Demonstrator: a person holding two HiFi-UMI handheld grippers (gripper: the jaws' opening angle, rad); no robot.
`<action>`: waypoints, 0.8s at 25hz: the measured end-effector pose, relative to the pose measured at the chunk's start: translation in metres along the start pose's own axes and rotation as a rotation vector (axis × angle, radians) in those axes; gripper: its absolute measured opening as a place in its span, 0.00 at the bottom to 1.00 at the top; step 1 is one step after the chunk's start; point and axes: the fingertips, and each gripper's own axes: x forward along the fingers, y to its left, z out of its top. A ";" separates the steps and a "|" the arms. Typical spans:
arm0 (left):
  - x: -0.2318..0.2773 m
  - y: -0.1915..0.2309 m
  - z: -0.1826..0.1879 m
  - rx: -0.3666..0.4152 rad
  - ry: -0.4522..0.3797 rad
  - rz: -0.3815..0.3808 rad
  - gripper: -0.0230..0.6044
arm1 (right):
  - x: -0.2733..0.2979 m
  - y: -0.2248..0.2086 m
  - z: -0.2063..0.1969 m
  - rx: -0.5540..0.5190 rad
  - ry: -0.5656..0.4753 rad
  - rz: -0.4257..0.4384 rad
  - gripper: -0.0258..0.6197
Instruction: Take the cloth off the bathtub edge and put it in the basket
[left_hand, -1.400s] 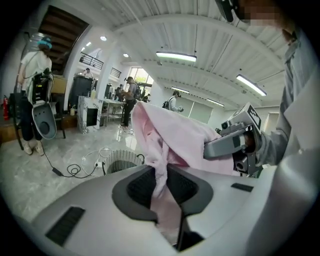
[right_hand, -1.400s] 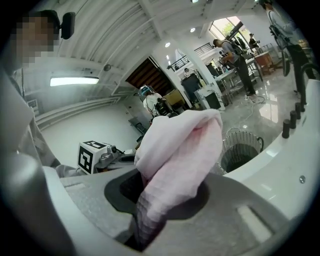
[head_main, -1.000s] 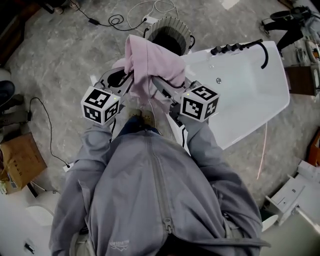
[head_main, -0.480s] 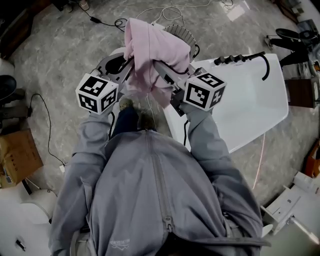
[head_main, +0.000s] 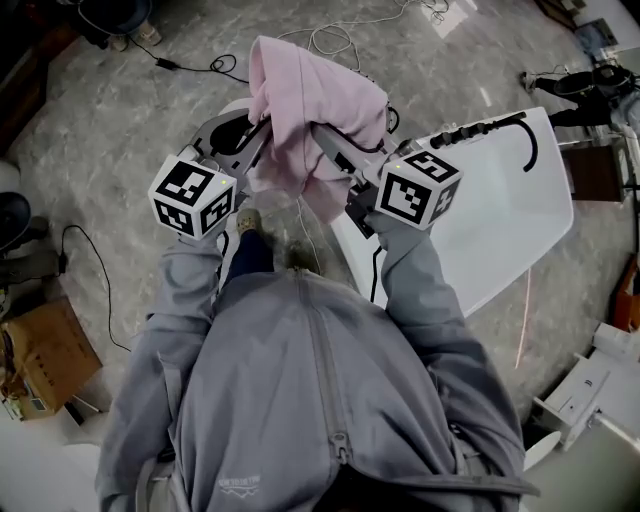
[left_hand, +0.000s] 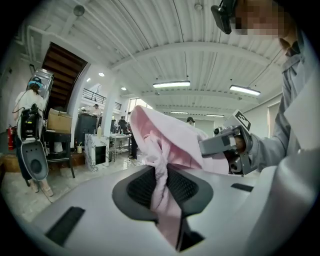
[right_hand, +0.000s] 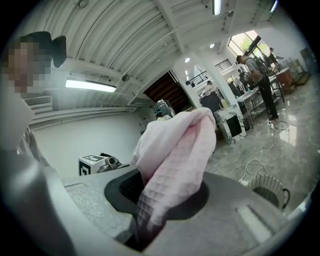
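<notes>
A pink waffle-weave cloth (head_main: 305, 115) hangs in the air in front of the person, held up by both grippers. My left gripper (head_main: 258, 140) is shut on a bunched fold of the cloth (left_hand: 165, 150). My right gripper (head_main: 328, 140) is shut on another fold of the cloth (right_hand: 175, 150). The two stand close together, jaws pointing up and away. The white bathtub (head_main: 505, 215) lies to the right, below the right gripper. In the head view the cloth hides nearly all of the basket. The right gripper view shows the round ribbed basket (right_hand: 268, 189) on the floor below.
A black faucet bar (head_main: 480, 128) runs along the tub's far edge. Cables (head_main: 335, 30) trail over the marble floor beyond the cloth. A cardboard box (head_main: 45, 355) sits at the left. White equipment (head_main: 590, 390) stands at the lower right. People stand in the background.
Both grippers have carried the cloth up and forward. It now covers the basket, which showed plainly behind it a second ago. Both grips are unchanged.
</notes>
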 end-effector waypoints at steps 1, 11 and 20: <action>0.002 0.010 0.004 0.005 -0.003 -0.009 0.13 | 0.009 -0.002 0.005 0.000 -0.006 -0.007 0.18; 0.020 0.107 0.033 0.050 -0.018 -0.103 0.13 | 0.095 -0.024 0.047 0.009 -0.072 -0.078 0.18; 0.045 0.137 0.058 0.058 -0.027 -0.201 0.13 | 0.116 -0.042 0.079 0.011 -0.131 -0.178 0.18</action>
